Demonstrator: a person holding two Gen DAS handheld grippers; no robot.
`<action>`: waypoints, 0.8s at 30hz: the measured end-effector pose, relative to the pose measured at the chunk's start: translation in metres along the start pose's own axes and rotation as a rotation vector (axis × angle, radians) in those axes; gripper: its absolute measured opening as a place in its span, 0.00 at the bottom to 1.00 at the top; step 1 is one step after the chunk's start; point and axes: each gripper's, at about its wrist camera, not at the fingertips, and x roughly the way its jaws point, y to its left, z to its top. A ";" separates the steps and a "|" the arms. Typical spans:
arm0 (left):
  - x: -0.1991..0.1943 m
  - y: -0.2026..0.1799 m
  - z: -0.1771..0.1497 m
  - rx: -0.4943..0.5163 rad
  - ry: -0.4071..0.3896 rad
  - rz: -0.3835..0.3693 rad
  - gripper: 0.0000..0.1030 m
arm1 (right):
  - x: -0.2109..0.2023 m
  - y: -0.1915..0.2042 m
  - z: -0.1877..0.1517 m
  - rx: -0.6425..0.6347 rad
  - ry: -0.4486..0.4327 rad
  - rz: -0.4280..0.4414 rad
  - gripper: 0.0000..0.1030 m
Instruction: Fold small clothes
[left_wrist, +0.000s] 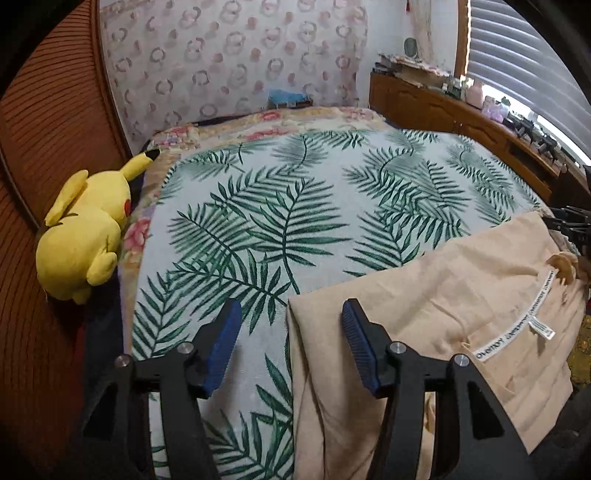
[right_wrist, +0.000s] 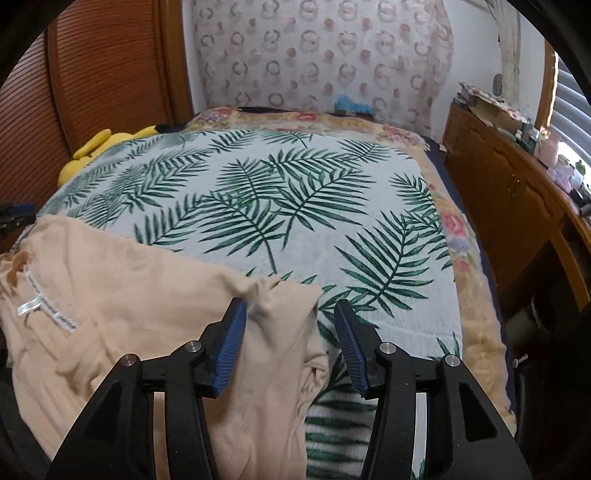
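1. Far left, a yellow plush (left_wrist: 86, 229) lies on the bed's edge beside the wooden slatted wall (left_wrist: 48, 122); I'm well clear of it.
2. My left tongs (left_wrist: 291, 317) are spread wide, gripping nothing, poised over the left edge of the peach garment (left_wrist: 424, 295).
3. The garment lies on the palm-leaf cover (left_wrist: 280, 206) at the near side of the bed, a white label strip (left_wrist: 517, 317) showing face up.
4. My right tongs (right_wrist: 290, 314) are released too, straddling the garment's right corner (right_wrist: 291, 291); the left pad (right_wrist: 231, 343) is just beside a bunched fold, though I can't tell if it touches.
5. Far right, a wooden cabinet (right_wrist: 506, 192) stands along the window blinds (right_wrist: 572, 107), its top cluttered.
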 end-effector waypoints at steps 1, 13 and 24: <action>0.003 -0.001 0.000 0.002 0.011 -0.003 0.54 | 0.003 -0.001 -0.001 0.001 0.008 0.001 0.52; 0.017 0.009 -0.002 -0.070 0.048 -0.069 0.56 | 0.006 -0.008 -0.004 0.041 0.012 0.003 0.60; 0.011 -0.001 -0.005 -0.053 0.019 -0.138 0.13 | 0.007 -0.006 -0.005 0.031 0.011 0.024 0.54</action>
